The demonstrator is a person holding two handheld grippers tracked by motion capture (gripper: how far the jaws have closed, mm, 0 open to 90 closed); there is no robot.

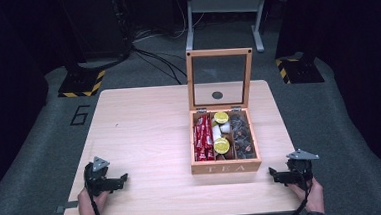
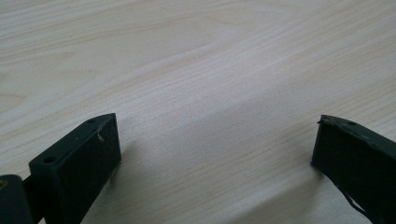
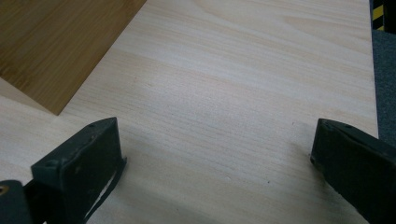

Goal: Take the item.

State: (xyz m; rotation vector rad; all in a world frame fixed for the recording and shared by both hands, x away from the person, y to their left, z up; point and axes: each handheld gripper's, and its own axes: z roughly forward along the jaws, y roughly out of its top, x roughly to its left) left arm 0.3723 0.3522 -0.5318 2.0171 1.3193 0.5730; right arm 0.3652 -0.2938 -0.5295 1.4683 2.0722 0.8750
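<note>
A wooden tea box (image 1: 225, 167) stands on the table's right half, its glass lid (image 1: 220, 79) propped upright. Inside lie red sachets (image 1: 203, 139), yellow-topped and white capsules (image 1: 220, 130) and dark capsules (image 1: 242, 136). My left gripper (image 1: 124, 179) rests at the front left of the table, held by a hand; its jaws stand wide apart over bare wood (image 2: 215, 121). My right gripper (image 1: 272, 173) lies at the front right, just right of the box's front corner, open too (image 3: 215, 149). The box's side wall (image 3: 56, 46) fills the top left of the right gripper view.
The light wooden table (image 1: 145, 135) sits on grey carpet. A metal stand (image 1: 222, 8) and cables lie beyond the far edge, with hazard-striped bases (image 1: 82, 84) at both far corners. The table's right edge (image 3: 373, 70) runs close beside my right gripper.
</note>
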